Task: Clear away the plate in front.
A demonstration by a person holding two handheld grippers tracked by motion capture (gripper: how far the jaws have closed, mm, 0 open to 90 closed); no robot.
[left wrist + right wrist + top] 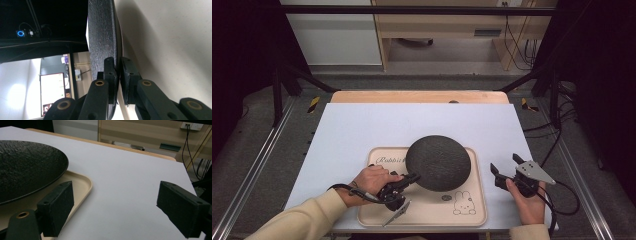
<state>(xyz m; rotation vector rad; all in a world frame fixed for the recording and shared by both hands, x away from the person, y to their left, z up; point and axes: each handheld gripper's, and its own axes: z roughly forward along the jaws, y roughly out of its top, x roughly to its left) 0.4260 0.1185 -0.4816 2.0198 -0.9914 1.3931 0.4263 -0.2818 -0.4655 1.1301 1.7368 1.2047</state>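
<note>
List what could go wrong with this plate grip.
1. The left gripper pinches only the plate's thin rim, so the plate may pivot or slip out.
2. The plate sits over the tray; a drop could knock it.
3. The right gripper is open beside the tray, giving no support.

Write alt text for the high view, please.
The left gripper is clamped on the rim of a black round plate over a beige tray on a white table; the right gripper rests open beside the tray.

Spread fingers (183, 211) frame white table (130, 182) beside black plate (25, 167)
</note>
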